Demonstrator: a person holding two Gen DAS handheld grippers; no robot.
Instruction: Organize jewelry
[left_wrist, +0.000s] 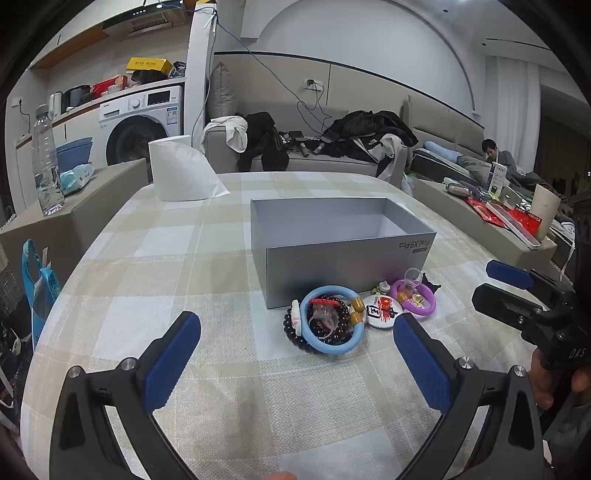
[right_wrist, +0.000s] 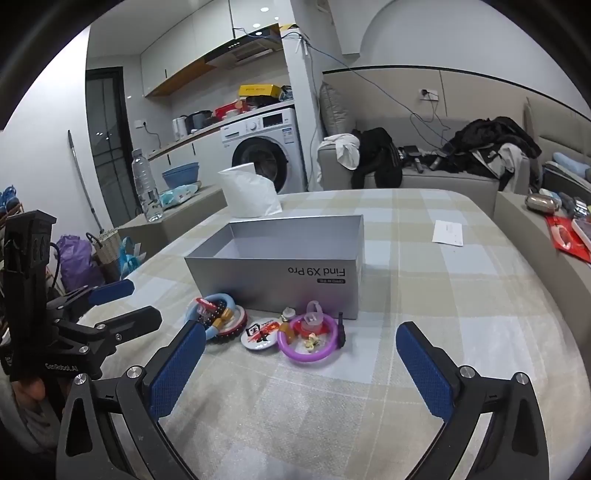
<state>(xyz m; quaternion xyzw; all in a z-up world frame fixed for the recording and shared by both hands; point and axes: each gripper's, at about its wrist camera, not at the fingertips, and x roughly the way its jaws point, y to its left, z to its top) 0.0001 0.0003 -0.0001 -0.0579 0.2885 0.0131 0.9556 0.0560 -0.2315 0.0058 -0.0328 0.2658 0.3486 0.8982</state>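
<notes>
Both grippers released, fingers spread wide over the checked desk (left_wrist: 192, 266), nothing between them. Left gripper (left_wrist: 295, 354): the blue ring (left_wrist: 332, 320) lies just beyond its fingertips, over a dark bead bracelet (left_wrist: 291, 328) partly hidden beneath; small pieces inside the ring are hard to identify. Right gripper (right_wrist: 301, 363): purple ring (right_wrist: 308, 341) near, ahead of the fingers, beside a round badge (right_wrist: 260, 332). Behind the cluster stands the open grey box (right_wrist: 273, 273); its visible interior appears empty.

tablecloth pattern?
Beige, white and pale-blue checks on the tablecloth; clearest in the right wrist view.
</notes>
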